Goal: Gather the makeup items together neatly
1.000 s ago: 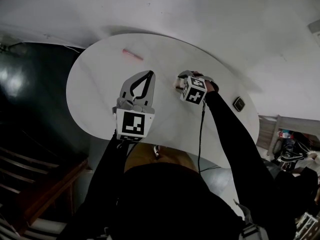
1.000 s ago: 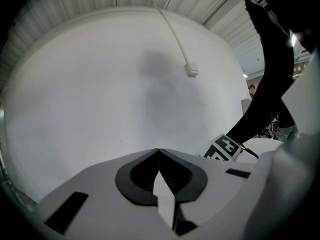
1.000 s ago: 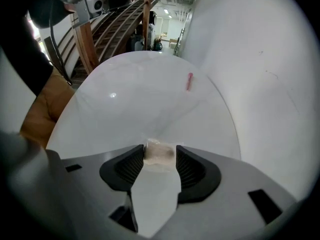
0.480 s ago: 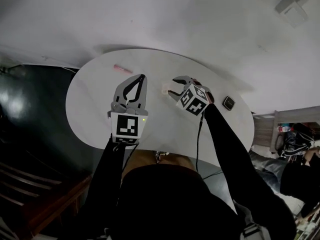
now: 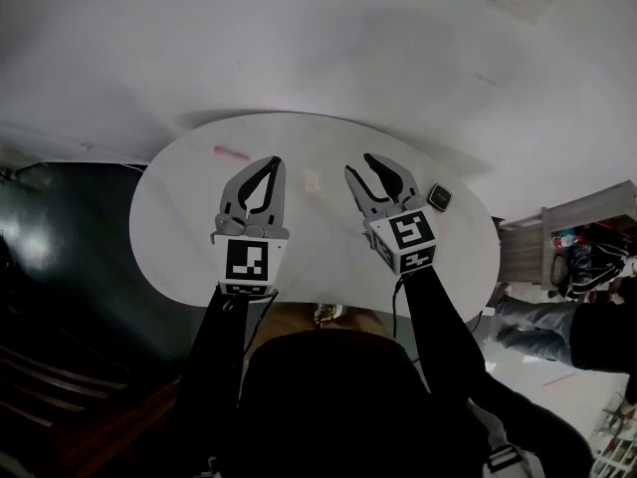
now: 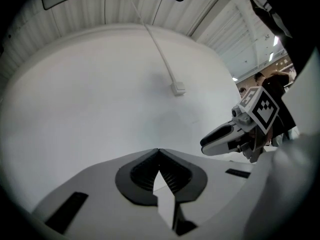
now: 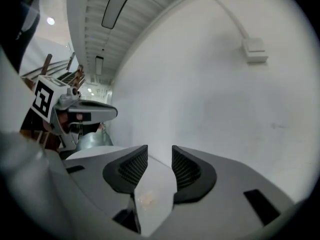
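On the white oval table (image 5: 189,227), a thin pink stick (image 5: 231,153) lies at the far left. A small pale item (image 5: 312,180) sits near the middle, and a dark compact (image 5: 439,197) lies at the right. Both grippers hover above the table, pointing at the wall. My left gripper (image 5: 274,161) (image 6: 159,151) is shut with nothing in it. The jaws of my right gripper (image 5: 359,165) (image 7: 160,159) have just been closing but are still open, with nothing between them. The pale item (image 7: 146,199) shows on the table below the gap.
A white wall with a small box (image 6: 178,89) and cable stands behind the table. Dark floor (image 5: 60,267) lies to the left. A wooden rack with clutter (image 5: 577,257) and a person (image 6: 272,99) are at the right.
My right gripper has lifted off the small pale item, rolled upright and risen, leaving the item on the table. The left gripper has risen a little, still shut.
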Motion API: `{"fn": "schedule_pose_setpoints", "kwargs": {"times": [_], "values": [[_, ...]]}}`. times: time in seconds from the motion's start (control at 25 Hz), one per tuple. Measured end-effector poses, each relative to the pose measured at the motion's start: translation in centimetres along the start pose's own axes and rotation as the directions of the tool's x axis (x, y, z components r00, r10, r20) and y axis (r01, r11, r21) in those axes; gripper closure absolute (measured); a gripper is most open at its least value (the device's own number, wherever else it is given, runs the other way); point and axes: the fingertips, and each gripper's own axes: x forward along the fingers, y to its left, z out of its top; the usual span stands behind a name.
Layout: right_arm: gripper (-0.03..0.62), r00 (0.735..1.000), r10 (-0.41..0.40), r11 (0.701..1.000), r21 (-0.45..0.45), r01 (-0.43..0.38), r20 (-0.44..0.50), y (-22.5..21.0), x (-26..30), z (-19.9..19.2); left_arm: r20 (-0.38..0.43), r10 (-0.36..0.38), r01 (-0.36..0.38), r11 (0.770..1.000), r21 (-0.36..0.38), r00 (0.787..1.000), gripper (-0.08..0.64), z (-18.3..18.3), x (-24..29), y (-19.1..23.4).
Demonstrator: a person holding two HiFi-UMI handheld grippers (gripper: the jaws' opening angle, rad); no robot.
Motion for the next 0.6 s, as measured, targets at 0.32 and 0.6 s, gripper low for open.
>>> {"fn": "schedule_pose_setpoints", "kwargs": {"times": [0.32,0.6], "values": [[0.565,0.964,-0.227,0.974,0.044,0.223,0.139,-0.2,-5.3,4.1,0.069,-0.087,0.089,0.996,-0.026,0.994,0.545,2.7,-0.1,-1.4],[0.565,0.952,-0.266,0.964,0.021,0.266,0.149,1.5,-5.2,5.5,0.073,-0.124,0.124,0.992,0.001,0.99,0.545,3.2,-0.6,-0.5]]}}
